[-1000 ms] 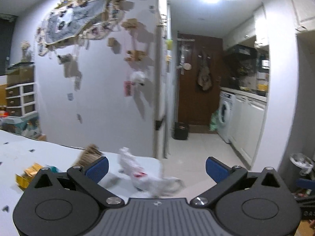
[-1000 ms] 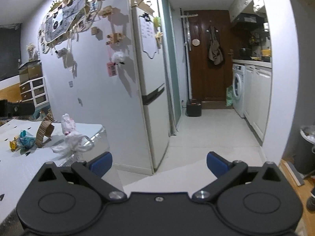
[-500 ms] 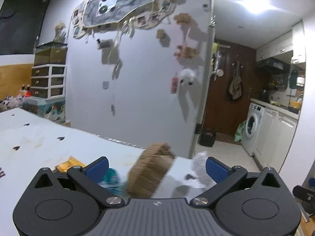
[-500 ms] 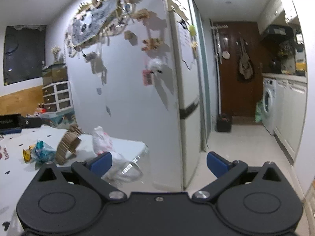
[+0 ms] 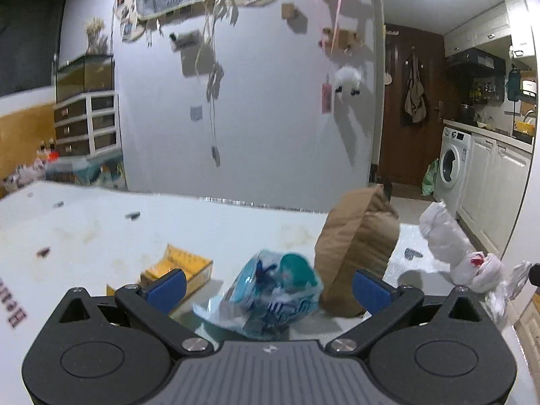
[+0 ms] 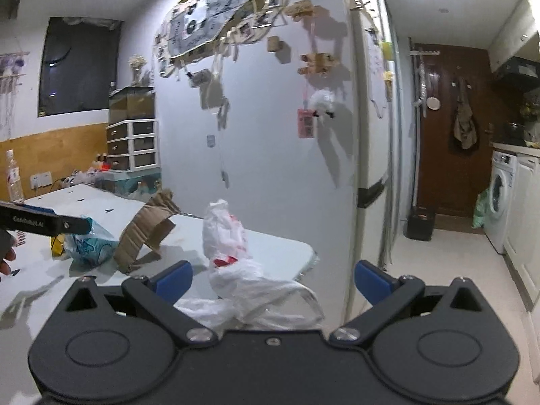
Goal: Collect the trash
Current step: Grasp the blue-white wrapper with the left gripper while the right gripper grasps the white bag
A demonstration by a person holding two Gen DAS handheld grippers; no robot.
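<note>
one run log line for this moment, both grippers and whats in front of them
left hand-held gripper: open, blue wrapper between fingers | right hand-held gripper: open, over white plastic bag | cardboard piece: on table

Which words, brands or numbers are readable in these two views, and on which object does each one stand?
"GenRobot.AI": on the side of the left gripper, seen from the right wrist; the letters are faint.
Dark red letters on the white table: cut by the frame edge, unreadable.
Print on the blue wrapper: blurred.
Pink tag on the wall: too small.
Wall hanging: lettering not legible.
</note>
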